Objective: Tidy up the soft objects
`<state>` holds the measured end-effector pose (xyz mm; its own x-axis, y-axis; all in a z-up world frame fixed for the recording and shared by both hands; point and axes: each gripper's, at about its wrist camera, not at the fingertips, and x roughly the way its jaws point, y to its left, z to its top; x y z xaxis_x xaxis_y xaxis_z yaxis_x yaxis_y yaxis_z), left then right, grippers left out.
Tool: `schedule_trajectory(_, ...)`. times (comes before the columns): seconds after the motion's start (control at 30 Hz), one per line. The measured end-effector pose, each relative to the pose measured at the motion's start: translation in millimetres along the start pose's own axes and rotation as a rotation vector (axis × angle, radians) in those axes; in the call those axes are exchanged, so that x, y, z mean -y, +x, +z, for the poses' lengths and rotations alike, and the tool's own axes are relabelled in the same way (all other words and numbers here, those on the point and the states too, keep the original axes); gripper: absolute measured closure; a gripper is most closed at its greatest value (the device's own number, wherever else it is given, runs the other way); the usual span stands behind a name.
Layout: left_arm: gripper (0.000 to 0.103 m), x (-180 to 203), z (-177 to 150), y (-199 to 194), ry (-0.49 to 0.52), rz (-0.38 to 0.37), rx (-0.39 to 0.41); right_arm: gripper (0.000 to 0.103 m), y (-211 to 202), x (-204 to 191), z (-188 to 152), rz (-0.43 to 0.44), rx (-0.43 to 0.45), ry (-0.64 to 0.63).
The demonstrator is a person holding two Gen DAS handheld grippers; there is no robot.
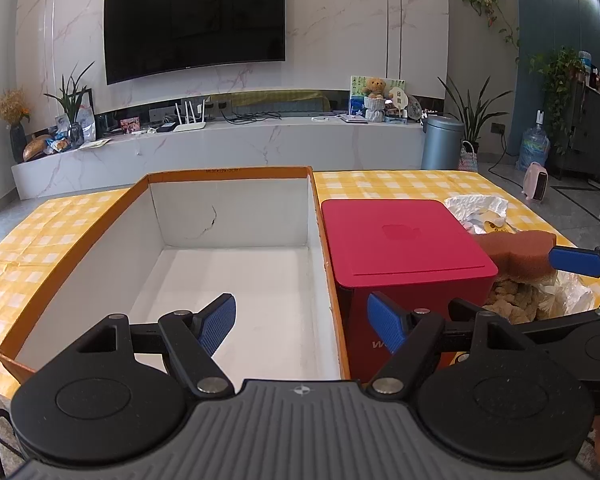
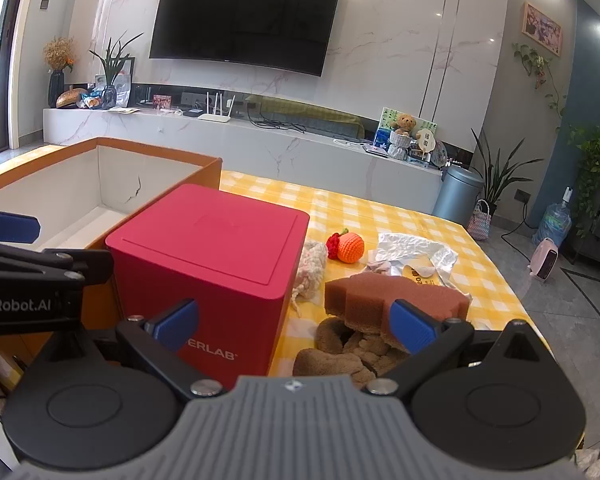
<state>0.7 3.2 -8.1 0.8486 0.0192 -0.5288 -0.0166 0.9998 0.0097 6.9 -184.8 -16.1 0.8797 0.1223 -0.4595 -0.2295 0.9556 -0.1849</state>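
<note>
- Yellow-checked cloth (image 2: pixel 380 208) covers a table in a living room, a dark TV (image 2: pixel 244 16) on the marble wall behind.
- An orange-rimmed box (image 1: pixel 236 264), white inside and holding nothing visible, fills the left wrist view; a red cube (image 2: pixel 208 264) stands touching its right wall.
- Soft things lie right of the cube: a brown sponge (image 2: pixel 364 296) atop a tan plush heap (image 2: pixel 340 352), a cream yarn bundle (image 2: pixel 310 268), a crochet orange (image 2: pixel 350 248) at 12 o'clock from the sponge, and crumpled plastic (image 2: pixel 412 252) beyond.
- Right gripper (image 2: pixel 296 326): fingers spread wide. One blue pad (image 2: pixel 414 328) overlaps the sponge's near right edge; contact I cannot confirm. The other pad sits in front of the cube, so nothing is grasped.
- The sponge lies at about 1 o'clock from the finger gap, its long axis running roughly across, 9 to 3.
- Left gripper (image 1: pixel 302 324) hovers released over the box's near right wall, well apart from the sponge.
- Judgement: the right hand is nearer, and should shift right to straddle the sponge's short side before closing.
</note>
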Motion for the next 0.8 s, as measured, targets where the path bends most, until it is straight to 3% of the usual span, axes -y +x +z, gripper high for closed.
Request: schedule_trajectory(0.8,0.015,3.2,0.1,3.2,0.01,0.006,-0.024,0.003,3.3,-0.7,0.0,-0.007,-0.019,-0.02)
